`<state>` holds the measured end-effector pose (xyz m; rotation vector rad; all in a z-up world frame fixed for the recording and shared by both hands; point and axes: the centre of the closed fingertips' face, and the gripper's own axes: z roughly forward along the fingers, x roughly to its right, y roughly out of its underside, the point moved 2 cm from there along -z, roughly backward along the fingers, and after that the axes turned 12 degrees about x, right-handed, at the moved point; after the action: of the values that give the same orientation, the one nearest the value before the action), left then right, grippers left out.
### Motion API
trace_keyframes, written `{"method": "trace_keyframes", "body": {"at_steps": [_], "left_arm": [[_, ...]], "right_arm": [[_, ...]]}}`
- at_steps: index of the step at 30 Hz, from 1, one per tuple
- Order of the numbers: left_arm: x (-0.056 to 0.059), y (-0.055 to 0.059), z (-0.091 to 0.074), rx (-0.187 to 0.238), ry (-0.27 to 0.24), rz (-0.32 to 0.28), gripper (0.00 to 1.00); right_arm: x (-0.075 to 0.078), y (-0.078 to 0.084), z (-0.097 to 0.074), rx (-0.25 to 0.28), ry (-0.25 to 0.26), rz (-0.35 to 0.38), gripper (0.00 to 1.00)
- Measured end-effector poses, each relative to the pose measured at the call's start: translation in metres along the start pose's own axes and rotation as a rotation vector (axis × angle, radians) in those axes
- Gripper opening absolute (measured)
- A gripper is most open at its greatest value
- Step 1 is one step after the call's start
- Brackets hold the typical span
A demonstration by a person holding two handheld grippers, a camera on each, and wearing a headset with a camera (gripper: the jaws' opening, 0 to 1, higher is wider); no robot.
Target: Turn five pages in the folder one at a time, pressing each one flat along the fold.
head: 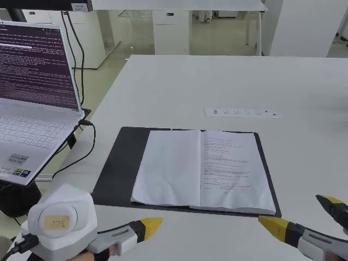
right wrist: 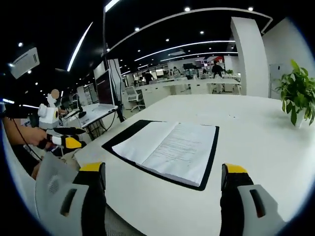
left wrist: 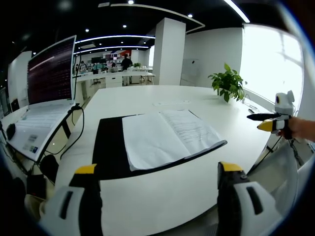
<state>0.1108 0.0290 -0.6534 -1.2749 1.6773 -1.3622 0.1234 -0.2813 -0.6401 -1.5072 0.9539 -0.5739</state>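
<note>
An open folder with a black cover (head: 117, 168) lies flat on the white table. Its left page (head: 168, 166) is blank and its right page (head: 231, 168) carries printed text. The same folder (left wrist: 110, 142) (right wrist: 209, 162) lies ahead of both gripper cameras. My left gripper (left wrist: 157, 169) is open and holds nothing, just off the table's near edge; one yellow fingertip (head: 150, 223) shows at the bottom left. My right gripper (head: 300, 212) (right wrist: 162, 168) is open too, near the folder's front right corner and apart from it.
An open laptop (head: 32, 109) with a dark cable (head: 81, 155) stands left of the folder. A white power strip (head: 242, 112) lies beyond it. A potted plant (left wrist: 227, 83) stands at the table's far side. The near table edge runs just ahead of both grippers.
</note>
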Motion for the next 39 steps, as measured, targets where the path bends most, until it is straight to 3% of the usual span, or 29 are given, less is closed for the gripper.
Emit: {"method": "trace_keyframes", "body": {"at_steps": [4,8,17,21,27,39], "left_arm": [[0.002,0.001,0.001,-0.011,0.0,0.011,0.99],[0.007,0.001,0.006,-0.018,0.011,0.019,0.99],[0.035,-0.007,0.041,0.0,0.086,0.068,0.9],[0.057,-0.005,0.065,-0.009,0.152,0.087,0.85],[0.095,0.008,0.105,-0.04,0.245,0.133,0.77],[0.156,0.026,0.179,-0.054,0.34,0.165,0.59]], "right_arm": [[-0.005,-0.001,-0.002,0.02,-0.03,0.026,1.0],[-0.004,0.005,-0.005,-0.004,-0.033,0.039,0.99],[-0.001,0.021,-0.014,-0.041,-0.027,0.058,0.9],[0.0,0.022,-0.016,-0.041,-0.025,0.072,0.86],[0.0,0.025,-0.015,-0.047,-0.025,0.069,0.85],[0.002,0.024,-0.009,-0.045,-0.017,0.085,0.81]]}}
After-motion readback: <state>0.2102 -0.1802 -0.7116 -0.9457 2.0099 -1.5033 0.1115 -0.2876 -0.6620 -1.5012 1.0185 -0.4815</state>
